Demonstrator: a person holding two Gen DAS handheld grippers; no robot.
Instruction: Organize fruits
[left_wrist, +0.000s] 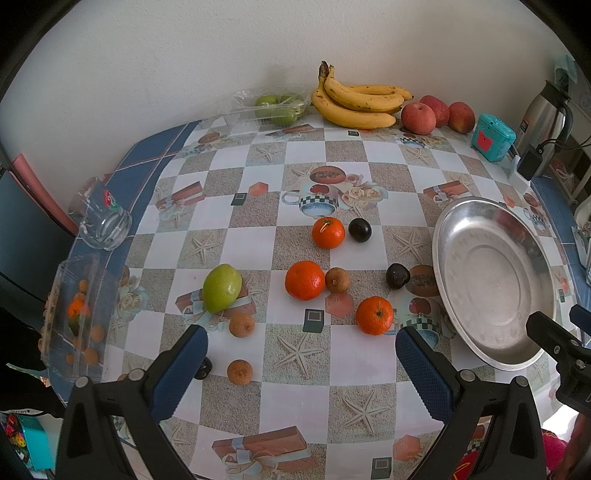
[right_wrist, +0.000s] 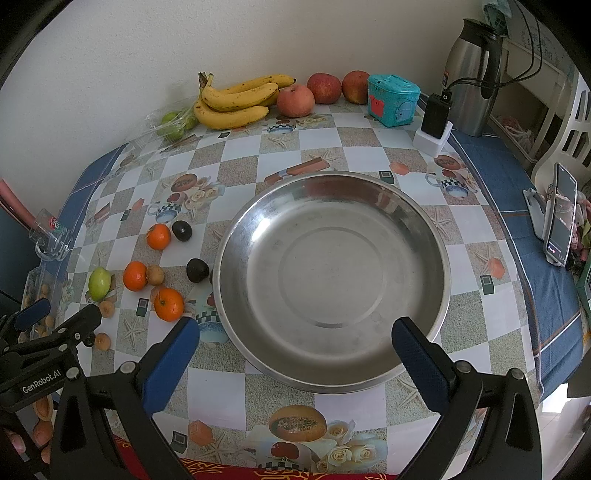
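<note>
Loose fruit lies mid-table: three mandarins (left_wrist: 374, 315), (left_wrist: 304, 280), (left_wrist: 328, 232), a green fruit (left_wrist: 221, 288), two dark plums (left_wrist: 398, 275), (left_wrist: 360, 229) and small brown longans (left_wrist: 240, 372). An empty steel bowl (left_wrist: 476, 236) stands to their right and fills the right wrist view (right_wrist: 295, 192). My left gripper (left_wrist: 301, 350) is open and empty above the table, short of the fruit. My right gripper (right_wrist: 295, 338) is open and empty over the bowl's near rim.
Bananas (left_wrist: 356, 99), three apples (left_wrist: 419, 118) and bagged green fruit (left_wrist: 277, 107) line the back wall. A teal box (left_wrist: 493, 136), a kettle (right_wrist: 472, 74) and a phone (right_wrist: 561, 214) are at the right. A glass (left_wrist: 103, 218) and a clear box (left_wrist: 79, 314) sit at the left edge.
</note>
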